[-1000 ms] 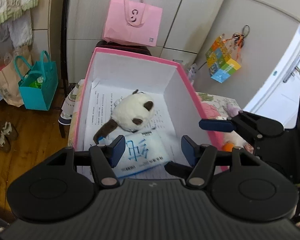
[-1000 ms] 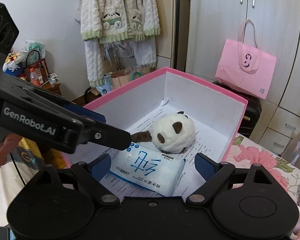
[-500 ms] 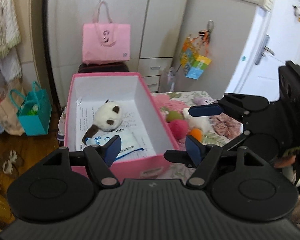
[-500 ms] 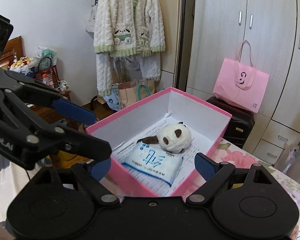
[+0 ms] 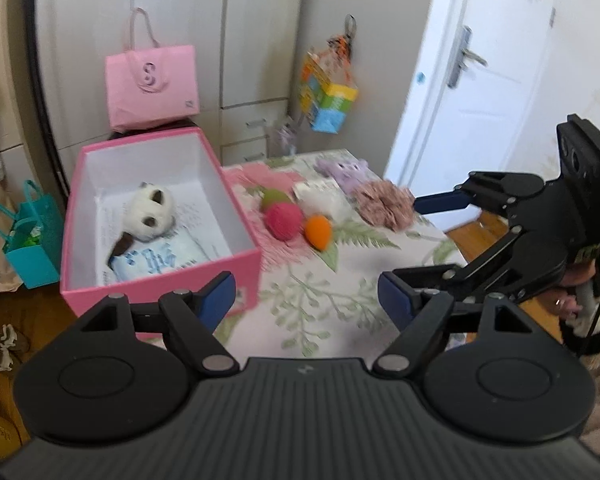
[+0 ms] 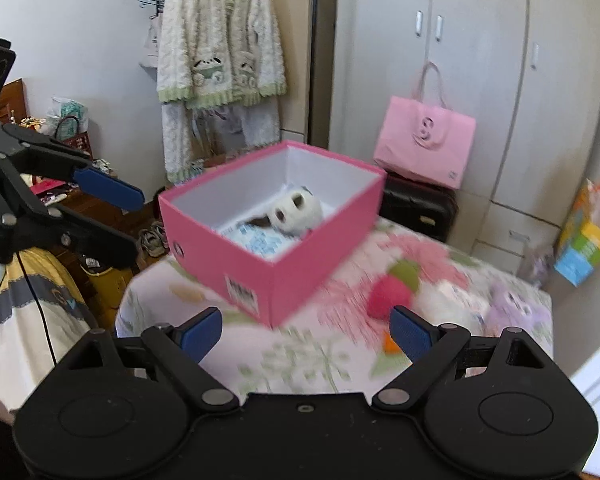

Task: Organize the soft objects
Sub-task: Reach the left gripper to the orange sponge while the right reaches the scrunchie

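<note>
Hovering over table [image 5: 340,280] | left gripper [image 5: 306,294] jaws opening, nothing between them | right gripper [image 6: 306,330] jaws wide apart, empty | pink box [image 5: 160,280] ahead-left of left jaws, holding panda toy [image 5: 150,216] and tissue pack [image 5: 156,258] | red ball [image 5: 284,220], orange ball [image 5: 318,232] ahead, beyond both jaws

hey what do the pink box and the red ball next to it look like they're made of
Pink box: looks like stiff cardboard, matte pink outside and plain white inside, with thin straight walls and crisp corners. Red ball: probably yarn or knit fabric, since its surface looks fuzzy and dull, though the blur leaves that uncertain.
</note>
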Action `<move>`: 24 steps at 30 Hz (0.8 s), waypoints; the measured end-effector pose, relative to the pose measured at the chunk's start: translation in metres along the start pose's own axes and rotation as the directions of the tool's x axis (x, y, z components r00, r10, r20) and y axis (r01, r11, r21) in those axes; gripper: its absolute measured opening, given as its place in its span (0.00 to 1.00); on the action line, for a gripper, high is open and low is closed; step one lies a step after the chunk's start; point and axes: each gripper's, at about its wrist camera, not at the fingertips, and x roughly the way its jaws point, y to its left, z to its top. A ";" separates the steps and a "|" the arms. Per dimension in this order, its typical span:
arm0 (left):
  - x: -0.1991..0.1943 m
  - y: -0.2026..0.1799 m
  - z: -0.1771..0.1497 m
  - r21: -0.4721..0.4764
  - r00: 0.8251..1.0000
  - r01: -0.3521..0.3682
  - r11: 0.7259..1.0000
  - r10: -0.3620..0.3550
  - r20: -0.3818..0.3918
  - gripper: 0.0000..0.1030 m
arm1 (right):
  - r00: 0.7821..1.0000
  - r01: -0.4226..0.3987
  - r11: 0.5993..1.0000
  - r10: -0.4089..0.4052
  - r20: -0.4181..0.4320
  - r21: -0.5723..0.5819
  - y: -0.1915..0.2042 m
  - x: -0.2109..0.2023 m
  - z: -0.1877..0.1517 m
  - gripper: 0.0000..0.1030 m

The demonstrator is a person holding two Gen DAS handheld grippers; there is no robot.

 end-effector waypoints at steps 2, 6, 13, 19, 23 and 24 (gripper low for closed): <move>0.008 -0.007 -0.004 0.025 1.000 0.009 1.000 -0.008 -0.020 0.76 | 1.000 0.014 1.000 -0.014 -0.008 0.023 -0.011 -0.006 -0.015 0.91; 0.028 -0.019 -0.006 0.047 0.998 0.035 0.998 -0.032 -0.059 0.80 | 0.998 0.061 0.996 -0.061 -0.008 0.065 -0.031 -0.015 -0.043 0.91; 0.067 -0.033 -0.003 0.061 0.994 0.083 0.995 -0.078 -0.081 0.84 | 0.991 0.127 0.979 -0.132 0.021 0.160 -0.079 -0.008 -0.083 0.91; 0.103 -0.043 -0.003 0.077 0.997 0.069 0.995 -0.065 -0.046 0.86 | 0.977 0.142 0.962 -0.174 0.121 0.231 -0.116 0.005 -0.114 0.91; 0.127 -0.049 -0.002 0.062 0.999 0.037 0.997 -0.039 0.026 0.86 | 0.968 0.157 0.961 -0.195 0.158 0.229 -0.130 0.015 -0.121 0.90; 0.131 -0.051 -0.003 0.057 0.998 0.004 0.998 -0.008 0.060 0.86 | 0.969 0.146 0.963 -0.185 0.163 0.225 -0.135 0.017 -0.121 0.91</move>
